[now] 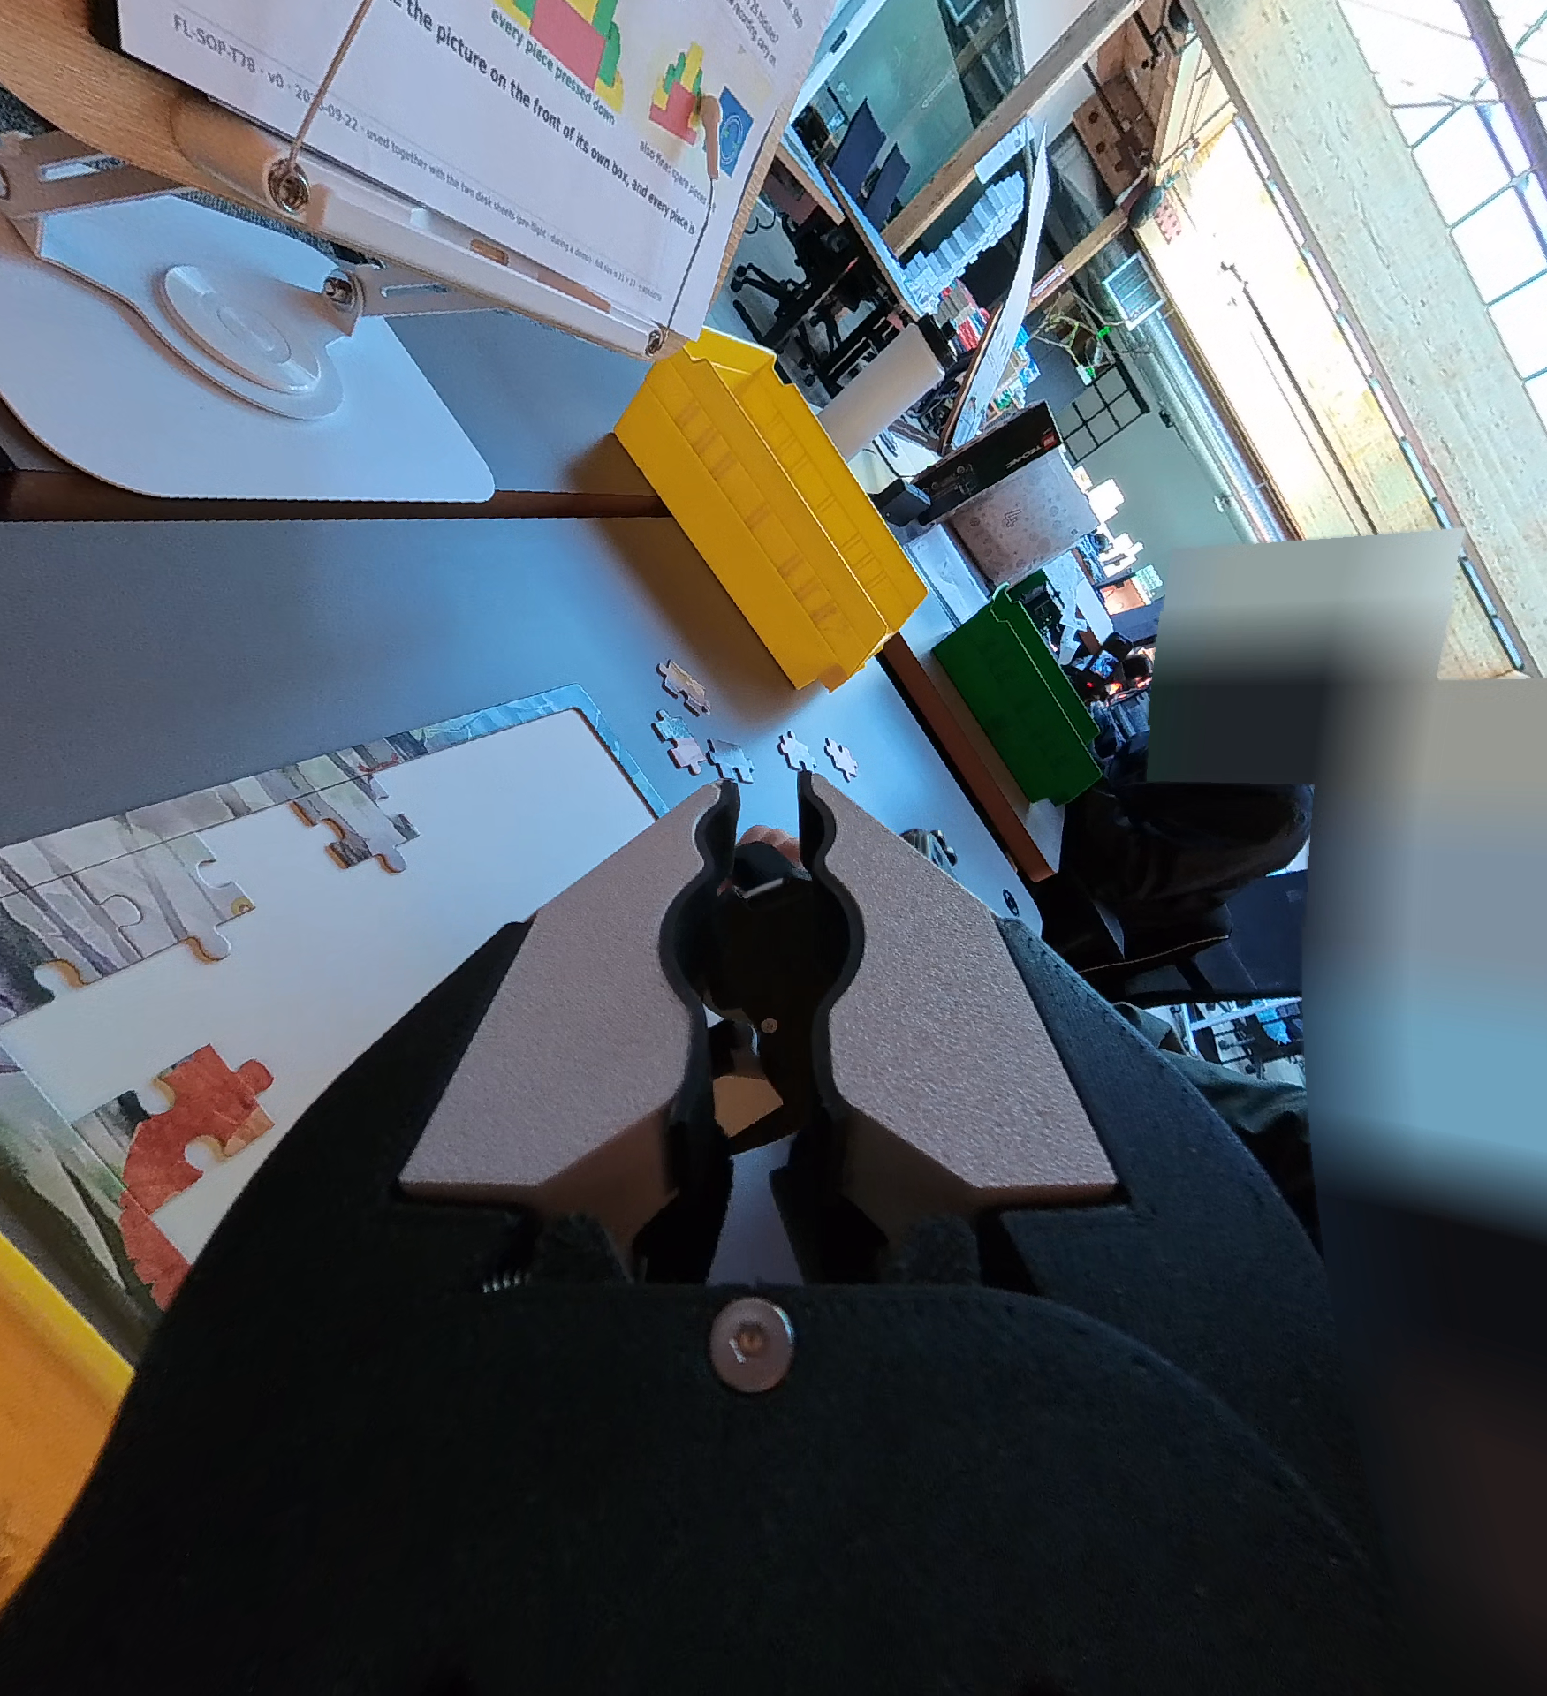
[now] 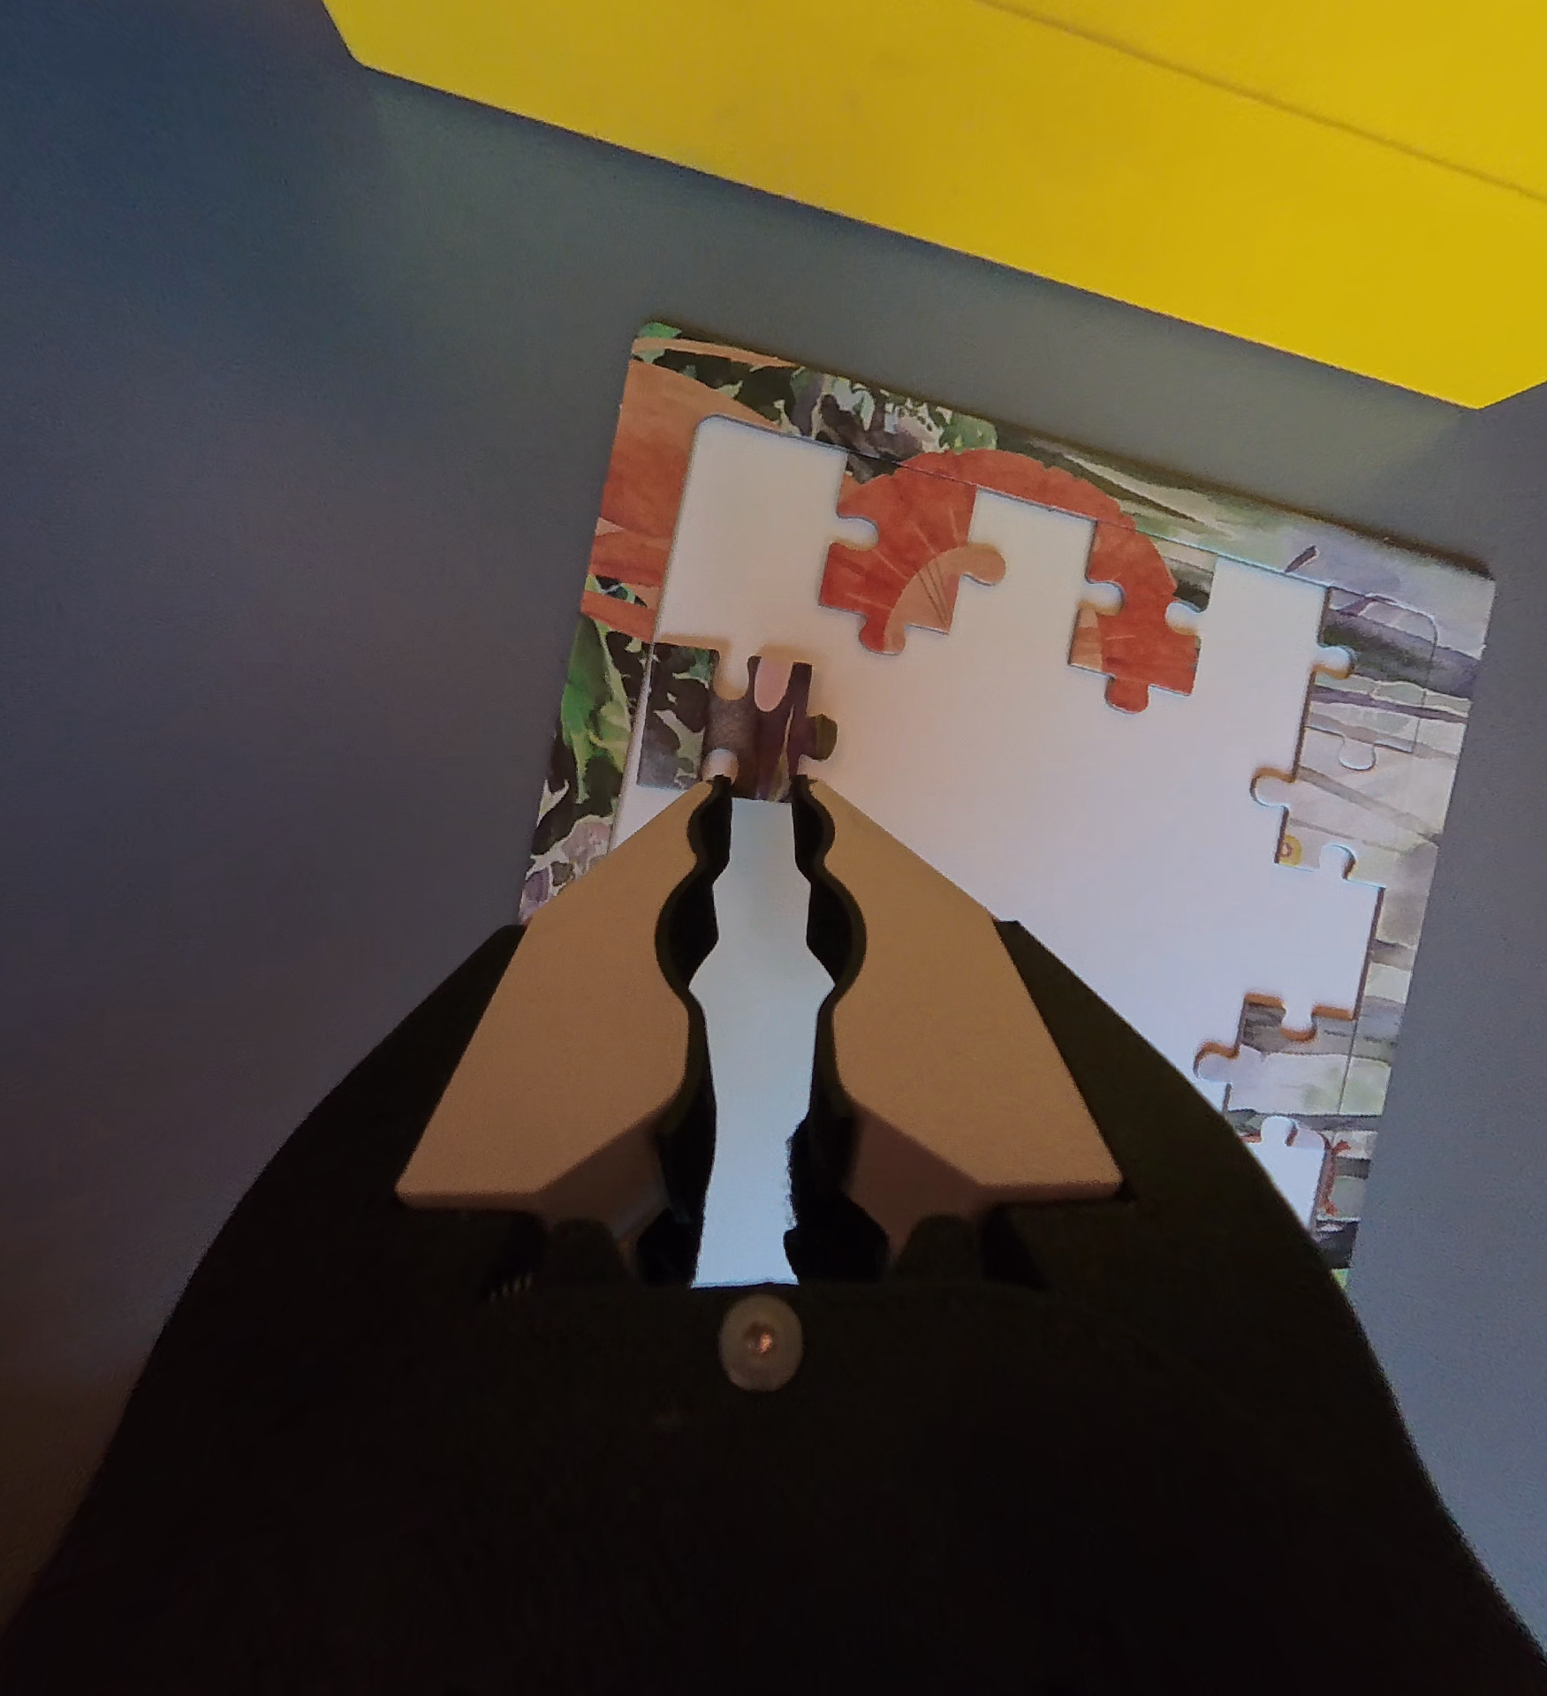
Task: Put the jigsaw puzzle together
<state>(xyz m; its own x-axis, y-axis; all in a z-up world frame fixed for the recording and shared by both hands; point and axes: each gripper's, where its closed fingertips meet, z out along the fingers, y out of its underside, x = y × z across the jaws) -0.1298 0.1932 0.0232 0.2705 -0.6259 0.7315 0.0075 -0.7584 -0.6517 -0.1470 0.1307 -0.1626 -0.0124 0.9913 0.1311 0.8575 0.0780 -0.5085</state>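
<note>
Grey worktop [image 2: 200, 642] carrying a puzzle tray [image 2: 1412, 606], its white middle mostly bare, with a yellow bin [image 2: 1118, 184] beyond its far edge. Five loose pieces [image 1: 733, 760] lying near another yellow bin [image 1: 769, 514], right of the tray. Right claw [image 2: 762, 782] narrowly parted, tips touching a dark piece [image 2: 765, 725] at the tray's left border. Left claw [image 1: 768, 785] narrowly parted, gripping nothing.

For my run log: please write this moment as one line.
left claw: open, above loose pieces | right claw: slightly open, at dark piece on puzzle board | puzzle: partly filled
</note>
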